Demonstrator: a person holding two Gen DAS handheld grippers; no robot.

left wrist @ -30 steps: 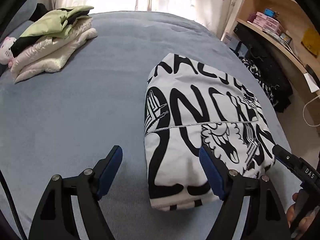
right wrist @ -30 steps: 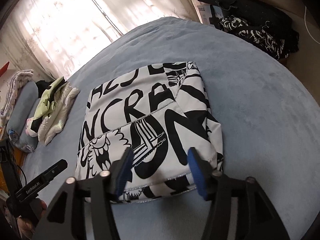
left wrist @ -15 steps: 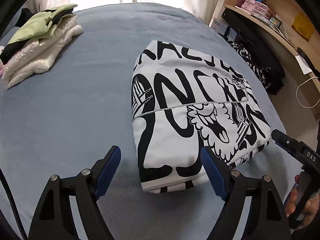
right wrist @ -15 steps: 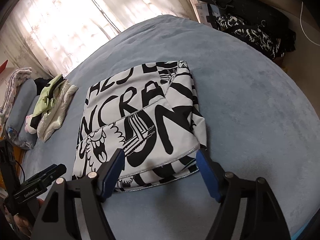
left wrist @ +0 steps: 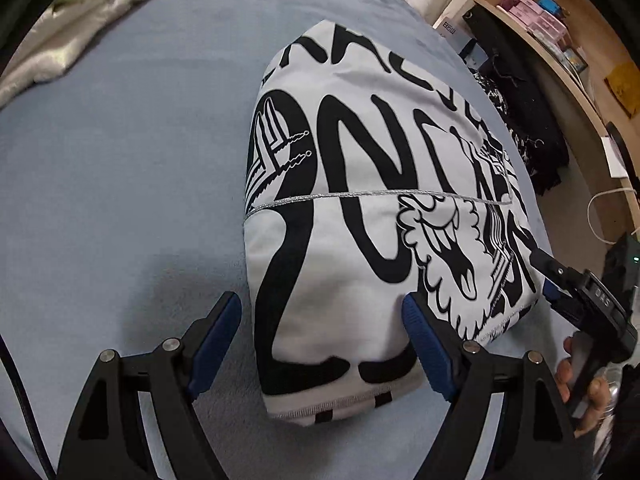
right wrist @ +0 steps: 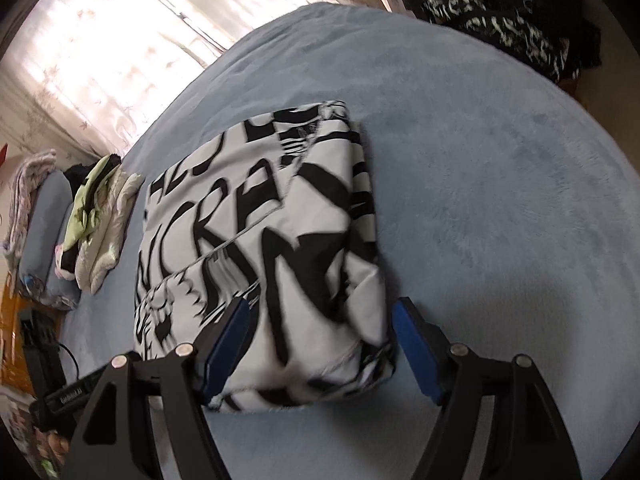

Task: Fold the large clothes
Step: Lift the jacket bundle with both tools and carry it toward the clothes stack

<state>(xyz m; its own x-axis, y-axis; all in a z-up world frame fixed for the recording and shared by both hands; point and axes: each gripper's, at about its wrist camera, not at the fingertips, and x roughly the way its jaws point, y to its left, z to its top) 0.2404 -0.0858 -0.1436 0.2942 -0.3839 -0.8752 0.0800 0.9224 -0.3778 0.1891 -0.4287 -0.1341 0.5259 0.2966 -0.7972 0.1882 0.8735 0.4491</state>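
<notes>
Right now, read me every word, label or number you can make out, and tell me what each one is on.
"DAS": on the right hand-held gripper, left wrist view.
Big black letters on the folded white garment: cut by folds, no whole word reads.
Box label by the shelf: too small.
Label on the left hand-held gripper's body: blurred.

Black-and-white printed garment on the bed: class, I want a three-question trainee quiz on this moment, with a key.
1. True or false: the folded printed garment lies on the blue blanket.
2. How do the fingers of the left claw stand around the garment?
A. One on the blanket, one on the cloth
B. Both on the blanket
C. Both on the shelf
3. Fill in: the pile of folded clothes lies near the ____.

Key: 1 true; 2 A; 3 curtain.
</notes>
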